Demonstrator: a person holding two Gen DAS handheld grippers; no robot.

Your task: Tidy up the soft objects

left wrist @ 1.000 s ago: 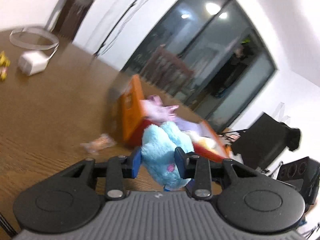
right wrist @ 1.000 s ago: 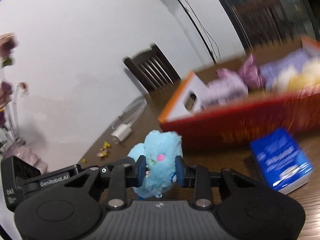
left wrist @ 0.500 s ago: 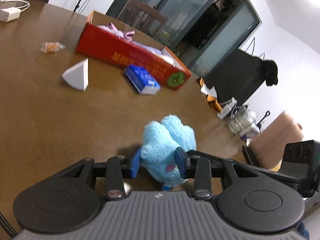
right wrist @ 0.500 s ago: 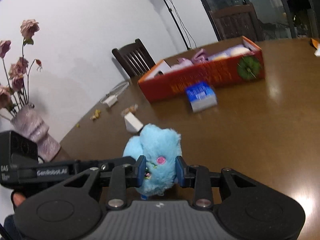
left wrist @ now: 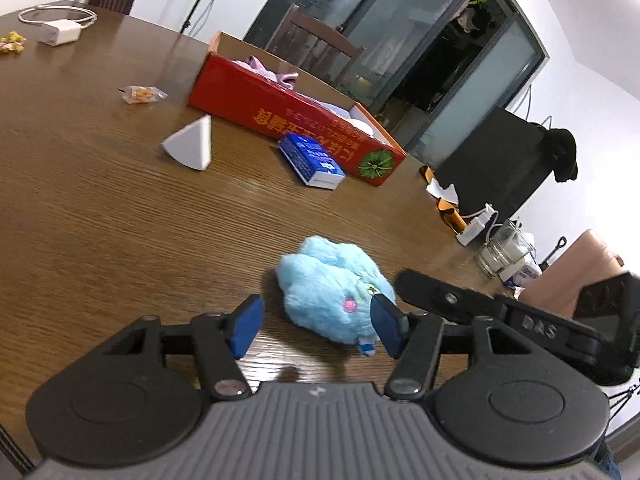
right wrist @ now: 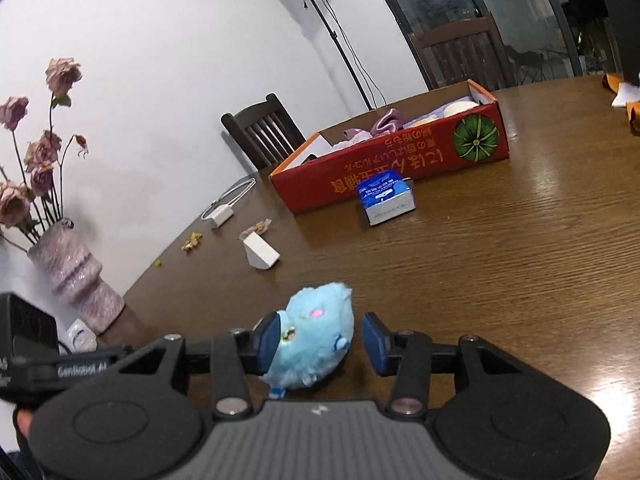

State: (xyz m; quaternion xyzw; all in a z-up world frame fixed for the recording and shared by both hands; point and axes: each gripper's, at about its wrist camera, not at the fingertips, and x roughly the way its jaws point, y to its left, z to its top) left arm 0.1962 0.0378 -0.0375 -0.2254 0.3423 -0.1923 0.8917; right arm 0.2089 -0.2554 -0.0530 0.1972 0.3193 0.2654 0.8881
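Observation:
A light blue plush toy [left wrist: 334,290] [right wrist: 316,334] lies on the brown wooden table [left wrist: 100,220], near its front edge. My left gripper [left wrist: 316,327] straddles the toy while its jaws are opening; its left pad stands clear and its right pad is at the plush's edge. My right gripper [right wrist: 320,346] comes at the same toy from the other side, jaws also opening, with a gap at its right pad. Farther back stands a red cardboard box [left wrist: 280,108] [right wrist: 384,172] holding purple and pale soft toys [right wrist: 384,124].
A blue tissue pack [left wrist: 310,160] lies against the box's front. A white pyramid-shaped object [left wrist: 192,144], a snack wrapper [left wrist: 142,94] and a white charger [left wrist: 60,32] lie to the left. A vase of flowers [right wrist: 76,280] and a glass jar [left wrist: 504,252] stand beside the table.
Both grippers carried the blue plush away from the red box and down to the table. Their jaws then widened, and the toy now rests on the wood.

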